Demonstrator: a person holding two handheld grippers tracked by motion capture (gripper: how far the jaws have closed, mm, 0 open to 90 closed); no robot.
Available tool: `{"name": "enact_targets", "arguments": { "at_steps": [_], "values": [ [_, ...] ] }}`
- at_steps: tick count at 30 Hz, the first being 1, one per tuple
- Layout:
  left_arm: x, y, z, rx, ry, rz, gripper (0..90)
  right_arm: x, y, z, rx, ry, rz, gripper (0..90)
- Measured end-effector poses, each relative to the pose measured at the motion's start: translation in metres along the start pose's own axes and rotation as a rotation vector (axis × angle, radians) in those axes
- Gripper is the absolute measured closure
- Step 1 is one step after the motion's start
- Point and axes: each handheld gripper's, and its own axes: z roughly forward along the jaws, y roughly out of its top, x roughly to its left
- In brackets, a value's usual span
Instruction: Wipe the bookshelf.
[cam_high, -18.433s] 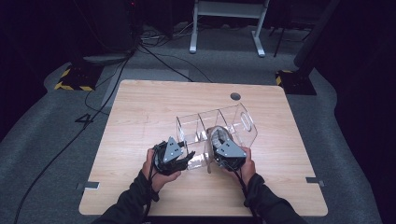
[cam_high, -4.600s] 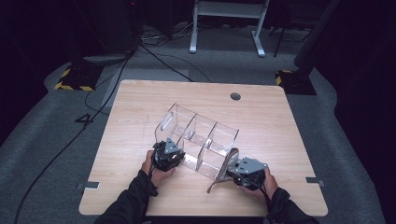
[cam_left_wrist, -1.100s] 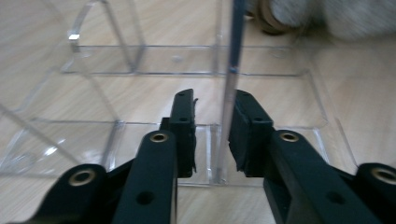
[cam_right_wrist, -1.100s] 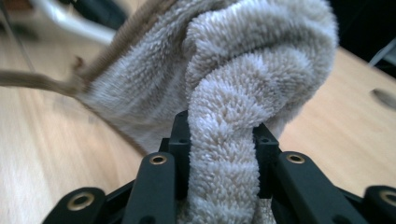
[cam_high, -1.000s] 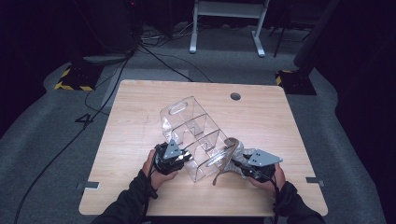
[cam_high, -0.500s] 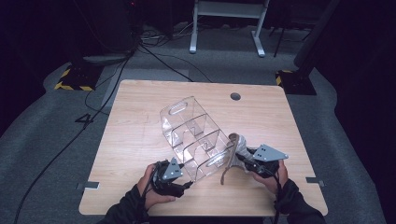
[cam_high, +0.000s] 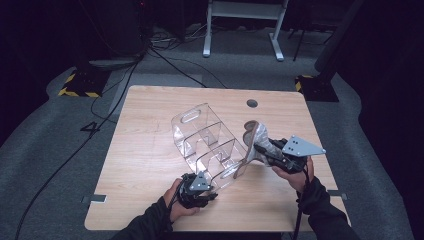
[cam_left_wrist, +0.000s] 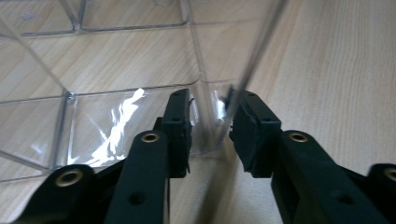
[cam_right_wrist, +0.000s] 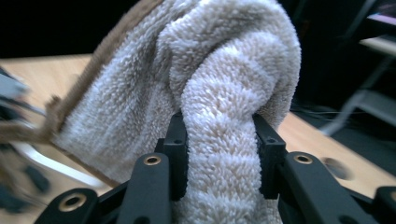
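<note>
- Closing again after a quick open-and-shut: left gripper (cam_left_wrist: 212, 98) jaws have just been narrowing, w/ the near bottom corner of the clear organiser (cam_high: 200, 132) between them. Pads look to be pressing on that corner, so it's reading as a fresh grip.
- Sitting lower vs. a sec ago: the left hand is now down at the organiser's near end, close to the front edge of the desk (cam_high: 145, 115), rather than up on its side.
- Meaning, prob.: it's re-gripping to keep the organiser propped while the other side is being wiped.
- Easing open a touch: right gripper (cam_right_wrist: 218, 121) jaws have just been widening slightly, but a thick fold of beige towel (cam_right_wrist: 210, 56) is packed between the pads, so they're still clamping it.
- Rising vs. a sec ago: the right hand is carrying the towel higher, and the cloth is now lying against the organiser's right outer wall.
- Judging from that, the wipe is moving up the wall; mid-job, not finishing.
- Tilting on the desk: the organiser is resting on its near end, w/ the handle-slot end lifted and pointing away, roughly mid-desk, between both hands.
- Showing nothing inside: the compartments are looking empty through the clear dividers; only wood grain and glare are coming through in the left gripper view.
</note>
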Motion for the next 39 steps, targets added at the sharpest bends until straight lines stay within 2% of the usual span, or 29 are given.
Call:
{"name": "enact_targets", "arguments": {
  "at_steps": [2, 4, 5, 6, 7, 8, 9, 10, 11, 12, 13, 15, 16, 17, 18, 20, 21, 23, 25, 26, 27, 30, 32, 34, 36, 37, 38, 39],
  "values": [
    [0.003, 0.0, 0.0, 0.001, -0.022, 0.017, 71.3, -0.001, 0.0, 0.005, 0.023, -0.003, -0.007, 65.4],
    [0.002, 0.0, 0.0, 0.0, -0.039, 0.026, 75.3, 0.0, -0.001, 0.01, 0.05, 0.018, -0.021, 65.4],
    [0.002, 0.0, 0.0, 0.0, -0.039, 0.026, 79.8, 0.002, -0.002, 0.012, 0.071, 0.02, -0.038, 65.5],
    [0.001, 0.0, 0.0, -0.001, -0.033, 0.041, 79.8, 0.002, -0.002, 0.012, 0.071, 0.02, -0.038, 65.5],
    [0.0, 0.002, 0.0, 0.006, -0.034, 0.062, 81.8, 0.006, -0.006, 0.017, 0.098, 0.045, -0.054, 66.8],
    [0.001, 0.002, 0.0, 0.007, -0.041, 0.068, 82.1, 0.007, -0.008, 0.017, 0.102, 0.04, -0.055, 67.1],
    [0.001, 0.002, 0.0, 0.007, -0.041, 0.068, 81.8, 0.005, -0.009, 0.017, 0.095, 0.053, -0.035, 67.2],
    [0.003, 0.002, -0.001, 0.01, -0.059, 0.071, 81.6, 0.003, -0.011, 0.017, 0.091, 0.075, -0.015, 67.2],
    [0.004, 0.002, -0.003, 0.029, -0.07, 0.098, 81.8, 0.003, -0.011, 0.015, 0.094, 0.099, -0.006, 67.4],
    [0.004, 0.002, -0.003, 0.029, -0.07, 0.098, 82.4, 0.003, -0.011, 0.015, 0.094, 0.099, -0.006, 67.4],
    [0.003, 0.001, -0.004, 0.039, -0.067, 0.117, 82.4, 0.004, -0.012, 0.014, 0.098, 0.103, -0.013, 67.5],
    [0.003, 0.0, -0.007, 0.045, -0.083, 0.135, 83.4, 0.009, -0.012, 0.007, 0.1, 0.139, -0.028, 67.6],
    [0.003, -0.001, -0.008, 0.045, -0.092, 0.138, 83.4, 0.011, -0.013, 0.006, 0.098, 0.147, -0.027, 67.5],
    [0.005, -0.003, -0.012, 0.057, -0.121, 0.164, 83.4, 0.014, -0.014, 0.004, 0.093, 0.152, -0.021, 67.4],
    [0.005, -0.003, -0.012, 0.057, -0.121, 0.164, 83.4, 0.014, -0.014, 0.004, 0.093, 0.152, -0.021, 67.4],
    [0.007, -0.007, -0.018, 0.073, -0.145, 0.178, 83.5, 0.026, -0.017, -0.003, 0.075, 0.13, 0.0, 68.0],
    [0.009, -0.011, -0.024, 0.084, -0.148, 0.185, 83.8, 0.038, -0.017, -0.009, 0.074, 0.132, -0.01, 67.9],
    [0.01, -0.015, -0.028, 0.085, -0.151, 0.177, 84.3, 0.05, -0.018, -0.015, 0.082, 0.135, -0.03, 68.0],
    [0.01, -0.017, -0.031, 0.087, -0.145, 0.173, 84.4, 0.054, -0.019, -0.017, 0.086, 0.134, -0.033, 67.8],
    [0.011, -0.02, -0.033, 0.078, -0.148, 0.154, 84.4, 0.057, -0.021, -0.018, 0.088, 0.123, -0.032, 67.6],
    [0.012, -0.022, -0.035, 0.073, -0.152, 0.15, 84.4, 0.061, -0.026, -0.018, 0.096, 0.118, -0.009, 67.6],
    [0.013, -0.024, -0.037, 0.071, -0.152, 0.151, 84.4, 0.061, -0.033, -0.015, 0.123, 0.071, -0.007, 67.4],
    [0.014, -0.024, -0.037, 0.067, -0.161, 0.153, 84.4, 0.055, -0.036, -0.01, 0.128, 0.059, 0.025, 67.3],
    [0.016, -0.024, -0.036, 0.066, -0.171, 0.152, 84.3, 0.05, -0.04, -0.003, 0.132, 0.08, 0.038, 67.4],
    [0.017, -0.025, -0.036, 0.061, -0.173, 0.153, 83.9, 0.057, -0.05, 0.006, 0.183, 0.114, -0.013, 68.6],
    [0.017, -0.026, -0.036, 0.059, -0.177, 0.151, 83.9, 0.062, -0.055, 0.008, 0.198, 0.113, -0.026, 68.2],
    [0.018, -0.026, -0.037, 0.054, -0.18, 0.144, 83.6, 0.065, -0.06, 0.009, 0.223, 0.153, -0.036, 67.9],
    [0.018, -0.027, -0.037, 0.051, -0.181, 0.141, 83.4, 0.067, -0.062, 0.008, 0.223, 0.167, -0.044, 68.0]
  ]
}}
